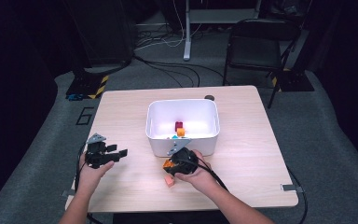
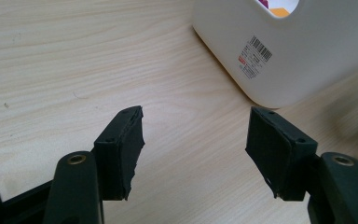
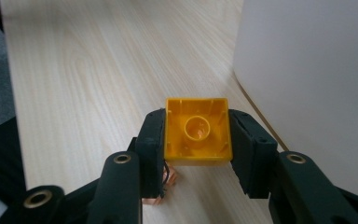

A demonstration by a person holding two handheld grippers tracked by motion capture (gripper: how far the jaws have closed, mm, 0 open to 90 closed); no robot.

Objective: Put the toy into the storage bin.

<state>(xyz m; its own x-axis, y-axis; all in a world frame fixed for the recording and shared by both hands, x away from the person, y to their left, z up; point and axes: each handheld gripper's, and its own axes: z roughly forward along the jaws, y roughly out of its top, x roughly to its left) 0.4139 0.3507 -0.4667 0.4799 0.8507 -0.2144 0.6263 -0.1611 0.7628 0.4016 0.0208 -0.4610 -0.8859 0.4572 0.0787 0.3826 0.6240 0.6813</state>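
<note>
An orange-yellow brick (image 3: pixel 198 116) sits hollow side toward the camera between the pads of my right gripper (image 3: pixel 197 144), which is shut on it. In the high view this gripper (image 1: pixel 171 163) holds the brick (image 1: pixel 168 164) just above the table, right in front of the white bin (image 1: pixel 182 146). A salmon brick (image 1: pixel 169 180) lies on the table below it, partly hidden under the left jaw in the right gripper view (image 3: pixel 158 198). My left gripper (image 1: pixel 119 154) rests at the table's left, open, nothing between its fingers (image 2: pixel 121 154).
The white bin (image 2: pixel 279 70) carries a barcode label and holds a magenta brick (image 1: pixel 179 124), an orange one (image 1: pixel 181 132) and a teal piece (image 1: pixel 174 137). A folding chair (image 1: pixel 256 44) stands beyond the wooden table (image 1: pixel 242 140).
</note>
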